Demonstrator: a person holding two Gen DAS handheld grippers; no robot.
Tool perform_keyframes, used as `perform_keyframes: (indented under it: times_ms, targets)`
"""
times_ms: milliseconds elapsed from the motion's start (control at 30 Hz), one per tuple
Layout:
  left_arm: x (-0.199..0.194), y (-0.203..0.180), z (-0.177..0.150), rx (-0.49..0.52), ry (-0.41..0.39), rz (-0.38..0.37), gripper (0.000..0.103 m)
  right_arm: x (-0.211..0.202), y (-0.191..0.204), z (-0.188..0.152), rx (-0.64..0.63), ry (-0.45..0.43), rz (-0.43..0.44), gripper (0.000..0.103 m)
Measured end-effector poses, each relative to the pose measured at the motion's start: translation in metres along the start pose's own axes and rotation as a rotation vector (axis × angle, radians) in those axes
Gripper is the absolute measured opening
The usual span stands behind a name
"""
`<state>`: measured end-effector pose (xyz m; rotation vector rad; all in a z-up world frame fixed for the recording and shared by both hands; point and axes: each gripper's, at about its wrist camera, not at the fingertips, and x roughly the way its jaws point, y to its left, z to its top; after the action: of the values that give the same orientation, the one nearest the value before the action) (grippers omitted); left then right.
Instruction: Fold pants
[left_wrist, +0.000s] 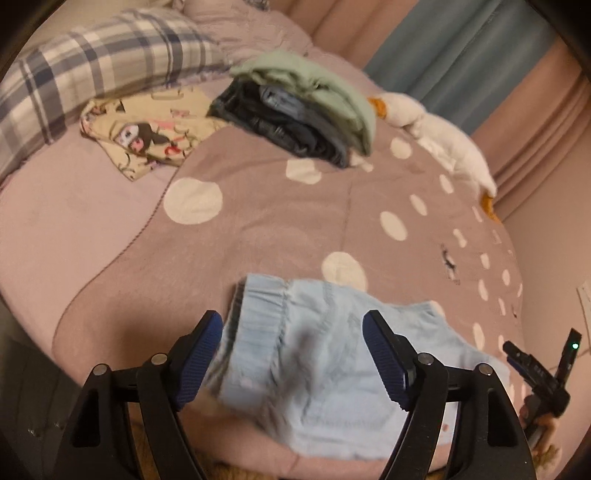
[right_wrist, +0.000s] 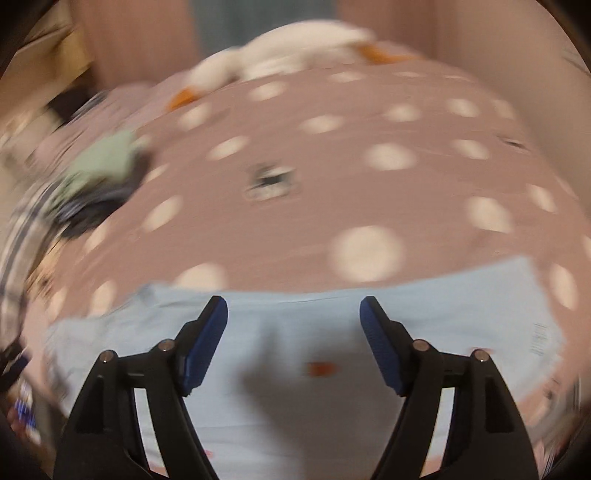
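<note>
Light blue pants (left_wrist: 314, 369) lie folded on the bed near its front edge, the ribbed waistband at the left end. My left gripper (left_wrist: 291, 328) hangs above them, open, with nothing pressed between its blue pads. The right wrist view is blurred: the same pants (right_wrist: 295, 339) spread flat below my right gripper (right_wrist: 293, 314), which is open and holds nothing. The right gripper's body (left_wrist: 539, 373) shows at the right edge of the left wrist view, with a hand on it.
A mauve blanket with white dots (left_wrist: 295, 214) covers the bed. A stack of folded clothes (left_wrist: 303, 110), green on top and dark below, sits at the back. A printed cloth (left_wrist: 147, 129), a plaid pillow (left_wrist: 92, 70), a white plush toy (left_wrist: 436, 129) and curtains (left_wrist: 461, 48) surround it.
</note>
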<state>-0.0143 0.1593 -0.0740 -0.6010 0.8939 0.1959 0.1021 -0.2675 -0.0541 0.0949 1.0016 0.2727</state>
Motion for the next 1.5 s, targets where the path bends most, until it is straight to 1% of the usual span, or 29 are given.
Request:
perform_keyframes:
  times_ms: [67, 100, 133, 167, 200, 267, 333, 433, 500, 633, 833, 933, 1033, 1167, 1300, 1367, 1400, 1433, 1500]
  targets:
    - [0.017, 0.003, 0.002, -0.002, 0.03, 0.025, 0.076, 0.017, 0.03, 0.0, -0.067, 0.041, 0.06, 0.074]
    - [0.026, 0.006, 0.002, -0.008, 0.059, 0.044, 0.071, 0.021, 0.039, 0.0, -0.091, 0.051, 0.07, 0.074]
    - [0.036, 0.011, -0.002, -0.02, 0.101, 0.058, 0.056, 0.027, 0.048, 0.001, -0.115, 0.062, 0.074, 0.074]
    - [0.042, 0.014, -0.006, -0.032, 0.124, 0.048, 0.05, 0.031, 0.056, 0.001, -0.134, 0.069, 0.076, 0.074]
    - [0.048, 0.017, -0.012, -0.041, 0.135, 0.035, 0.05, 0.035, 0.063, 0.002, -0.149, 0.077, 0.088, 0.074]
    - [0.045, 0.016, -0.018, -0.015, 0.103, 0.049, 0.05, 0.043, 0.072, 0.005, -0.167, 0.1, 0.109, 0.074]
    - [0.043, 0.012, -0.021, 0.012, 0.09, 0.067, 0.05, 0.051, 0.081, 0.005, -0.191, 0.129, 0.122, 0.074]
    - [0.043, 0.01, -0.02, 0.016, 0.089, 0.078, 0.05, 0.062, 0.093, 0.005, -0.241, 0.154, 0.11, 0.074]
    - [0.043, 0.01, -0.02, 0.017, 0.09, 0.079, 0.05, 0.067, 0.095, 0.006, -0.251, 0.161, 0.103, 0.074]
    - [0.045, 0.011, -0.021, 0.022, 0.089, 0.082, 0.05, 0.074, 0.086, 0.015, -0.211, 0.173, 0.106, 0.074]
    - [0.044, 0.008, -0.025, 0.057, 0.087, 0.102, 0.05, 0.081, 0.07, 0.022, -0.162, 0.203, 0.108, 0.074]
    - [0.044, 0.009, -0.028, 0.057, 0.085, 0.101, 0.05, 0.081, 0.066, 0.025, -0.135, 0.201, 0.133, 0.074]
    - [0.044, 0.009, -0.029, 0.056, 0.084, 0.104, 0.05, 0.086, 0.067, 0.027, -0.119, 0.216, 0.158, 0.074]
    - [0.045, 0.005, -0.031, 0.08, 0.077, 0.127, 0.05, 0.096, 0.079, 0.028, -0.146, 0.246, 0.182, 0.072]
    - [0.046, 0.006, -0.032, 0.075, 0.078, 0.126, 0.05, 0.11, 0.104, 0.025, -0.223, 0.283, 0.225, 0.061]
    - [0.047, 0.008, -0.03, 0.064, 0.082, 0.116, 0.05, 0.124, 0.113, 0.022, -0.242, 0.329, 0.24, 0.037]
    - [0.047, 0.008, -0.03, 0.06, 0.084, 0.113, 0.05, 0.13, 0.116, 0.021, -0.242, 0.351, 0.265, 0.011]
    - [0.047, 0.009, -0.029, 0.056, 0.086, 0.113, 0.05, 0.131, 0.118, 0.022, -0.236, 0.343, 0.268, 0.008]
    - [0.048, 0.008, -0.029, 0.057, 0.086, 0.12, 0.05, 0.123, 0.123, 0.029, -0.227, 0.28, 0.256, 0.006]
